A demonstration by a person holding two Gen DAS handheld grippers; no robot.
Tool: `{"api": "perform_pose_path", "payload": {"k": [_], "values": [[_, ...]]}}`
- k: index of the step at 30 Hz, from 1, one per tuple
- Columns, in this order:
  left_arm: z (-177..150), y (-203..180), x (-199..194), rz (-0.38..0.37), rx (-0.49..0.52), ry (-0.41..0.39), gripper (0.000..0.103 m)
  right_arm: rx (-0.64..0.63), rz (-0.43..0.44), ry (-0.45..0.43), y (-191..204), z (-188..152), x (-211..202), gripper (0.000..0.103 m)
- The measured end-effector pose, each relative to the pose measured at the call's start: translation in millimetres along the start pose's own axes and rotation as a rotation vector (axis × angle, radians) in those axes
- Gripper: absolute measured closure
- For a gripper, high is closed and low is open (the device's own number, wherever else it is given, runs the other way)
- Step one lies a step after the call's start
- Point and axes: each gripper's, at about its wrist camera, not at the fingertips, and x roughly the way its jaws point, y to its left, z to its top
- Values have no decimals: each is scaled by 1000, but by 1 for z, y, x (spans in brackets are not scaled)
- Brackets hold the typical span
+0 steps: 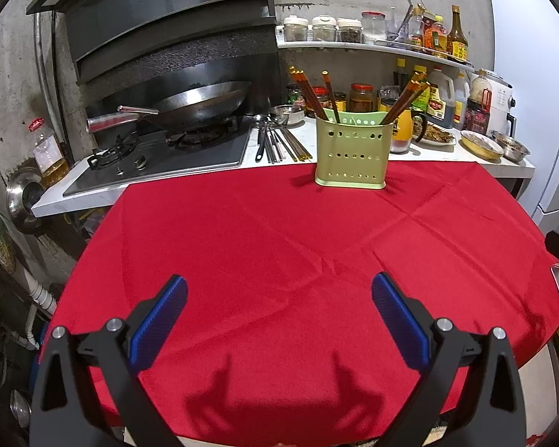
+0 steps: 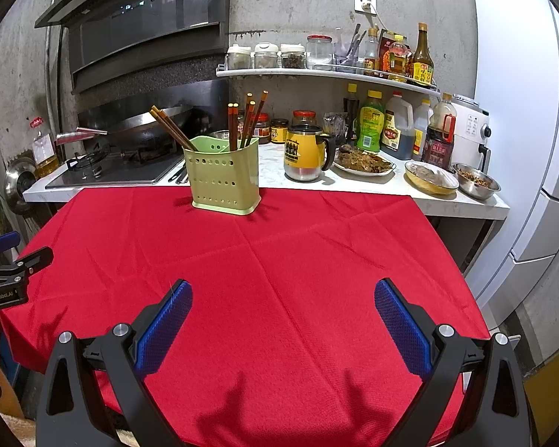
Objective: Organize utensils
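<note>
A green perforated utensil holder (image 1: 349, 151) stands at the far edge of the red tablecloth (image 1: 264, 246), with several brown chopsticks (image 1: 309, 91) upright in it. It also shows in the right wrist view (image 2: 225, 178). Loose metal utensils and chopsticks (image 1: 275, 141) lie on the white counter behind it, beside the stove. My left gripper (image 1: 279, 290) is open and empty, low over the near part of the cloth. My right gripper (image 2: 283, 294) is open and empty too, over the near cloth. The left gripper shows at the left edge of the right wrist view (image 2: 15, 260).
A wok (image 1: 201, 102) sits on the gas stove (image 1: 160, 156) at the back left. A yellow mug (image 2: 305, 151), a plate of food (image 2: 365, 162), bowls (image 2: 475, 184) and sauce bottles (image 2: 395, 124) crowd the counter. A white fridge (image 2: 521, 111) stands at right.
</note>
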Motion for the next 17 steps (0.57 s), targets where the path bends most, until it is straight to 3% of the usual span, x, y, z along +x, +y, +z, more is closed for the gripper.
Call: {"api": "perform_pose_path", "payload": {"k": [9, 17], "values": [[-3, -2, 0, 2, -4, -8, 6, 9, -4, 12, -2, -8, 6, 6], [-2, 1, 12, 10, -21, 38, 6, 21, -7, 24, -7, -8, 12, 6]]}}
